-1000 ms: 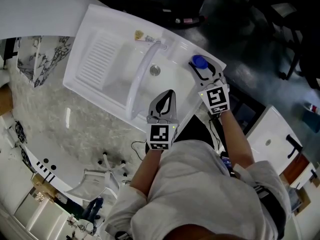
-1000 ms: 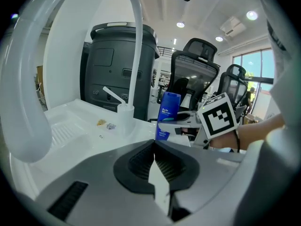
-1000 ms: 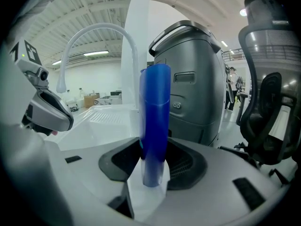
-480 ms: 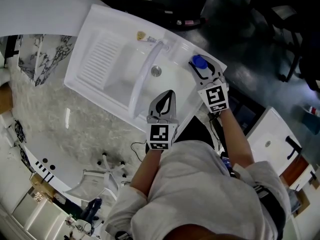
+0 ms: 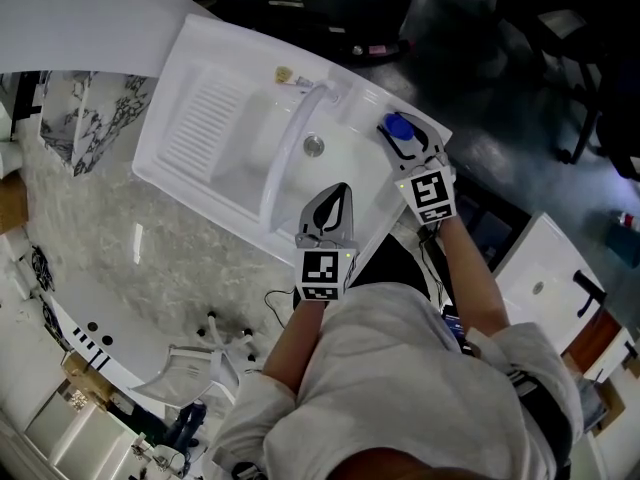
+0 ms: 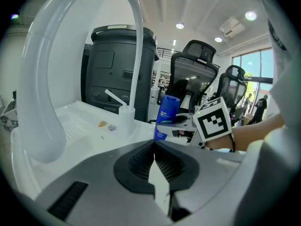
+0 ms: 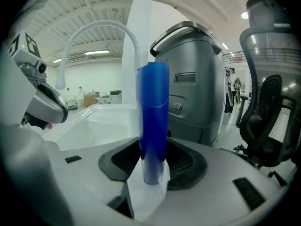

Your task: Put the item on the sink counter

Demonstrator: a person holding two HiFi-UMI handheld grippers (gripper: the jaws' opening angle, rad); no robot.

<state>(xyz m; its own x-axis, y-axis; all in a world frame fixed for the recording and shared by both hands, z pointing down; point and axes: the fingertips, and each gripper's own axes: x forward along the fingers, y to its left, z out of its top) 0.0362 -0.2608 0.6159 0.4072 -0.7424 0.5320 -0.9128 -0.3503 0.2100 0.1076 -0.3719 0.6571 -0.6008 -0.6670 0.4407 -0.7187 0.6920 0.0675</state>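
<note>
Right gripper view shows the right hand-held gripper [image 7: 151, 149] with its jaws part-way apart and clamped on a blue bottle [image 7: 153, 107], which stands upright between them. From the head view, the bottle sits over the right-hand corner of the white sink's worktop [image 5: 365, 98], close to the outer edge, with dark floor just beyond; whether its base touches the surface cannot be told. The left hand-held gripper [image 6: 154, 145] has its jaws together with nothing between them, and it hangs over the near rim of the basin, well apart from the bottle. Between the two grippers the basin lies open around the drain [image 5: 314, 146]. The arched faucet [image 5: 285, 153] rises over the basin, left of the bottle, and the ribbed drainboard [image 5: 195, 128] lies beyond it. A dark grey bin [image 7: 197, 79] stands close behind the worktop's far edge.
</note>
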